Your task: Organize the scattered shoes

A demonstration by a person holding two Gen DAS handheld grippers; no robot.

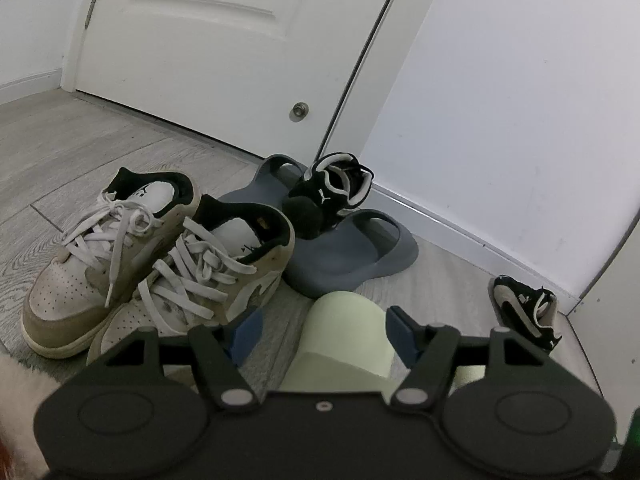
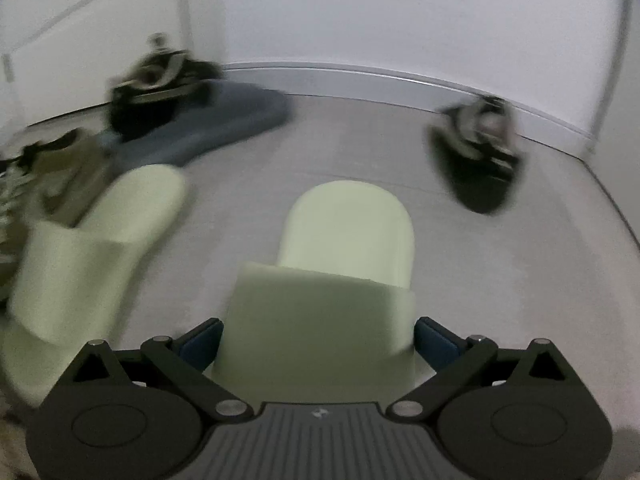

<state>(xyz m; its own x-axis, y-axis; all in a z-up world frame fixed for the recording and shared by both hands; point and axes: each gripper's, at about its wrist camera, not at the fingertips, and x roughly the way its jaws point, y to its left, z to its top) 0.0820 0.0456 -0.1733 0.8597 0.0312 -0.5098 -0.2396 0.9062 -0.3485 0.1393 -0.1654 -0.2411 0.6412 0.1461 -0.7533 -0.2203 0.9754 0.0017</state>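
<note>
- Right gripper (image 2: 318,338) straddles a pale green slide (image 2: 340,264), fingers wide, apparently not yet clamped; its long axis runs straight ahead.
- Left gripper (image 1: 320,330) gapes beside the other slide (image 1: 344,332) on the floor (image 1: 432,280).

No words or numbers can be read. The only brand sign is a white leaping-cat Puma logo on the black sneaker (image 1: 334,196) that lies on the grey-blue slides (image 1: 352,256), at about 12 o'clock in the left wrist view. The tan sneakers (image 1: 160,248) at 9 o'clock carry dark marks on their white tongues, too small to make out. The right wrist view is blurred; nothing there is legible.
</note>
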